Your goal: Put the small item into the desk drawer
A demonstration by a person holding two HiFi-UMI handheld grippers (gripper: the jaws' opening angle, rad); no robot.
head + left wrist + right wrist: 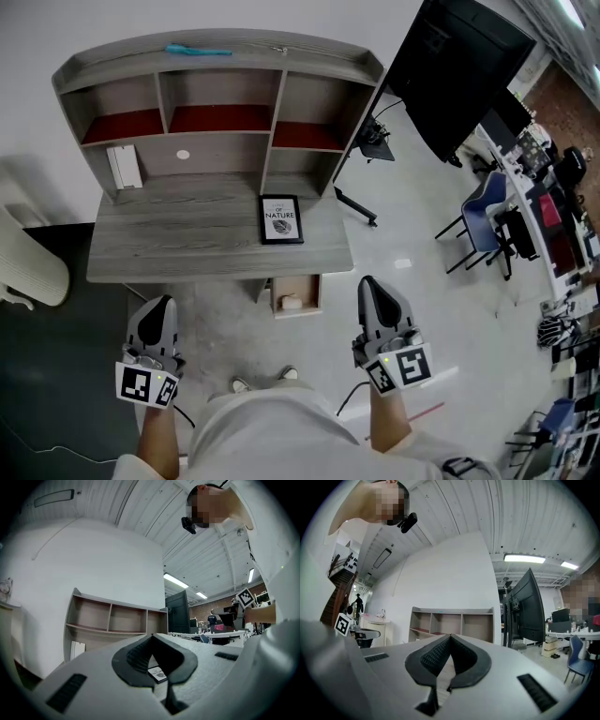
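Head view: desk (pixel 187 234) with hutch, a framed print (pixel 280 219) standing on its top. Below the front edge the drawer (pixel 297 313) stands open, a small pale item (pixel 292 301) lying inside. Left gripper (pixel 165 302) and right gripper (pixel 367 281) are held level on either side of the drawer, apart from it. Gripper views: both pairs of jaws closed tip to tip, holding nothing.

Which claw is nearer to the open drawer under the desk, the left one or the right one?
Right. The right claw is just right of the drawer; the left claw is farther off, to its left.
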